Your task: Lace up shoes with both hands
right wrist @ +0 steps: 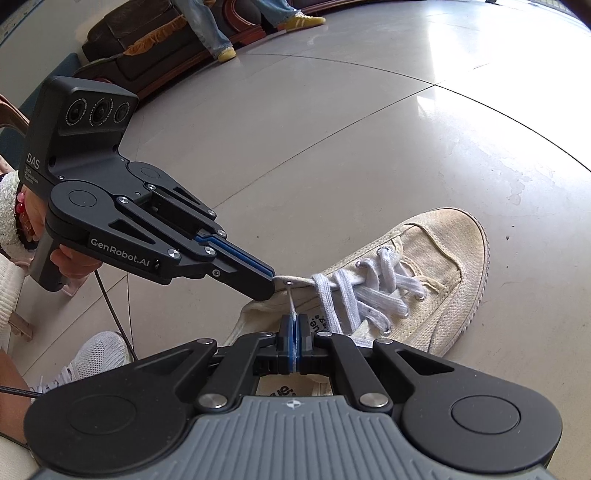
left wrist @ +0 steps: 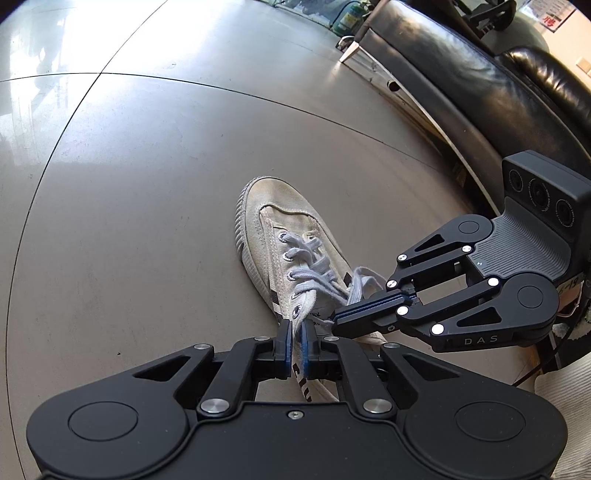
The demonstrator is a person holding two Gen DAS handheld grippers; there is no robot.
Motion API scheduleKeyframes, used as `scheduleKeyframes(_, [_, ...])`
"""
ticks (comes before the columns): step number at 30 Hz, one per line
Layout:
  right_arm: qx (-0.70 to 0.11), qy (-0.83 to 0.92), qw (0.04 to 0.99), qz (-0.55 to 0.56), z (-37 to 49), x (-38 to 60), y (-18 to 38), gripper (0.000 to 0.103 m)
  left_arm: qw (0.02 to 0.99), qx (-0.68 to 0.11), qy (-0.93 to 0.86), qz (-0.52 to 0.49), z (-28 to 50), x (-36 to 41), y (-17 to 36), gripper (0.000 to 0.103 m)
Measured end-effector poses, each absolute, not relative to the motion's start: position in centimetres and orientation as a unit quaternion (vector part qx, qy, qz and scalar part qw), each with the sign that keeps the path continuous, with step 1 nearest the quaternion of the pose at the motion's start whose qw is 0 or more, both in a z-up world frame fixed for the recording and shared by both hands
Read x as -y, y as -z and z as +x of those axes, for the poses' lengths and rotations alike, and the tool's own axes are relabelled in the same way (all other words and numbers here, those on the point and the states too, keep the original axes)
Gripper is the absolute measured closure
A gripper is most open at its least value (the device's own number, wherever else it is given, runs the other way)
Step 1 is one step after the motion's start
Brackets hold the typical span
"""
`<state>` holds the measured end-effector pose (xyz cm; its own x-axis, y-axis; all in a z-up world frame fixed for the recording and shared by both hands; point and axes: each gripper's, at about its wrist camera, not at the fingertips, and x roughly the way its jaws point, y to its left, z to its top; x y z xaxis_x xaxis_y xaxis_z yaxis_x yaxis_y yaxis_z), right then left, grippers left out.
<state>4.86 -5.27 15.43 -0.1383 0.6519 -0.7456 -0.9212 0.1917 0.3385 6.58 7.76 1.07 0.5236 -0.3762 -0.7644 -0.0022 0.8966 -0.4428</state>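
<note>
A worn white canvas shoe (left wrist: 280, 240) lies on the floor, toe pointing away; it also shows in the right wrist view (right wrist: 436, 266). Grey-white laces (right wrist: 354, 295) cross its eyelets. My left gripper (left wrist: 297, 332) is shut on the shoe's upper edge by the top eyelet; it also shows in the right wrist view (right wrist: 271, 284), tips at that eyelet flap. My right gripper (right wrist: 294, 325) is shut on the thin lace end (right wrist: 291, 302) coming out of the top eyelet; it shows in the left wrist view (left wrist: 341, 319) from the right, jaws together.
The floor is glossy grey tile (left wrist: 147, 184). A black leather sofa (left wrist: 480, 85) stands at the right. A brown sofa and a person's legs (right wrist: 214, 29) are far behind. My own white sneaker (right wrist: 99, 354) is at the lower left.
</note>
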Motion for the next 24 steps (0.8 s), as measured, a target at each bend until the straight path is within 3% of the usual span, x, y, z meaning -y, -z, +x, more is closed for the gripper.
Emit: scheduleKeyframes(24, [-0.441, -0.612, 0.64, -0.147, 4.5, 3.6, -14.3, 0.102, 0.85, -0.478, 0.116, -0.19, 6.7, -7.4, -1.2, 0.1])
